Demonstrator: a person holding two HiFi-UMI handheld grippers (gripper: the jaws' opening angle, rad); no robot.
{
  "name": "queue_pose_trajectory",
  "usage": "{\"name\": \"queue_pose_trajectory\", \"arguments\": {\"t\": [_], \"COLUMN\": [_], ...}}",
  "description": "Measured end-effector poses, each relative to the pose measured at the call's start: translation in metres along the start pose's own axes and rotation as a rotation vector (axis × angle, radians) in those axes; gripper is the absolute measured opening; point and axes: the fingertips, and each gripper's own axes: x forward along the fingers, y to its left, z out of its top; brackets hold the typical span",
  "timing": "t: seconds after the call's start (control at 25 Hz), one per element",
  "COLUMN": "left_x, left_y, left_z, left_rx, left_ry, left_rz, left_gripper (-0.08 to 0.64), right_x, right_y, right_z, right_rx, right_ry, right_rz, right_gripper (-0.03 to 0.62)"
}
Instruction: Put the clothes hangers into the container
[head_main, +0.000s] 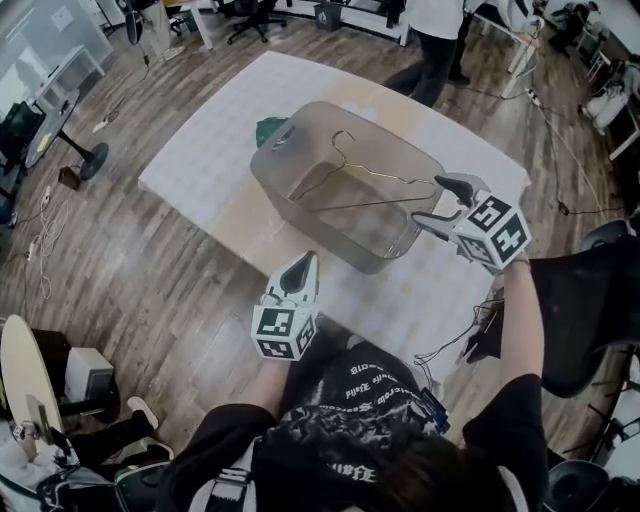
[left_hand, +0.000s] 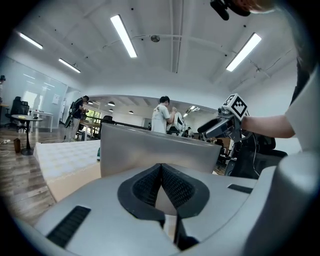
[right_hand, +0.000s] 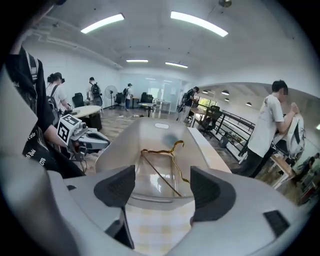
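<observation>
Wire hanger (head_main: 365, 176) down inside clear tub (head_main: 330, 240), on white surface (head_main: 200, 160). Right gripper (head_main: 430, 200) by tub's rim, jaws spread, empty. Left gripper (head_main: 303, 266) low beside tub, jaws pressed together, empty. No more hangers seen outside. Looks done, or nearly.

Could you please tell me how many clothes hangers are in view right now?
1. A wire hanger lies inside the clear container. A green thing behind the container is partly hidden by it, so another hanger there cannot be ruled out.
</observation>
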Motion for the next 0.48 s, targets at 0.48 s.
{"name": "queue_pose_trajectory", "arguments": {"t": [0.48], "left_x": [0.004], "left_y": [-0.052], "left_z": [0.003], "left_rx": [0.057], "left_ry": [-0.026], "left_rz": [-0.101], "left_gripper": [0.020], "right_x": [-0.035], "right_y": [0.050], "right_z": [-0.049], "right_rx": [0.245], "right_ry": [-0.305], "right_rz": [-0.181], "right_gripper": [0.353]}}
